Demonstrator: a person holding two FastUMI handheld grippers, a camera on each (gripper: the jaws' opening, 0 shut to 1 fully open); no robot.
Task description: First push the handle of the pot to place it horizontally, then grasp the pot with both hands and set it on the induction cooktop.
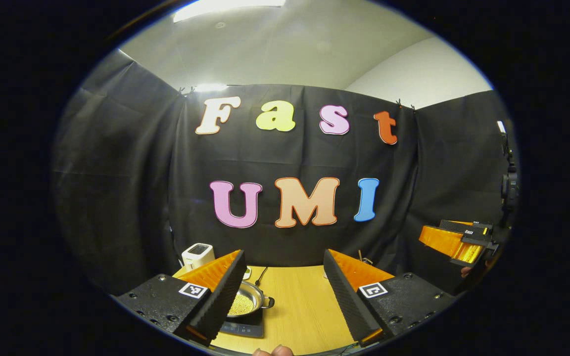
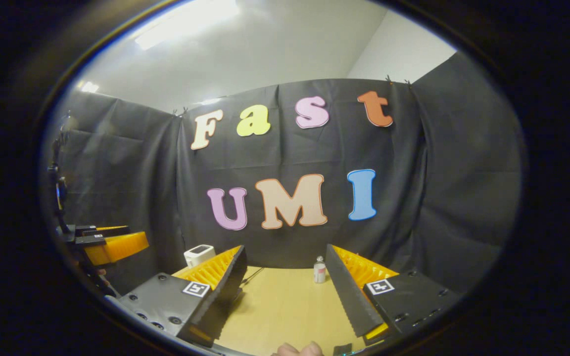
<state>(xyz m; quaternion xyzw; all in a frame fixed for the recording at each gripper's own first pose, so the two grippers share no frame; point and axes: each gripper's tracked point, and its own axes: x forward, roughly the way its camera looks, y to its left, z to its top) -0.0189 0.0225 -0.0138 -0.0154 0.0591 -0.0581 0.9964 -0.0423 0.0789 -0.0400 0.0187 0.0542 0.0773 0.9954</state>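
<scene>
Left tool (image 1: 282, 291) wide open, holding nothing; right tool (image 2: 285, 291) likewise. Pot (image 1: 246, 300) on induction cooktop (image 1: 242, 327), left edge of worktop (image 1: 300, 301).

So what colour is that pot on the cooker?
Shiny silver metal, the pot has a dark side handle and yellowish contents; clearest in the left gripper view.

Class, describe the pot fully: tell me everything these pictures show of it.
The pot is shallow, round, shiny metal, holding pale yellow grains. A short dark handle sticks out on its right side. It sits upright on the dark cooktop, on the wooden table, partly hidden behind a finger of the left gripper. Nothing grips it.
</scene>
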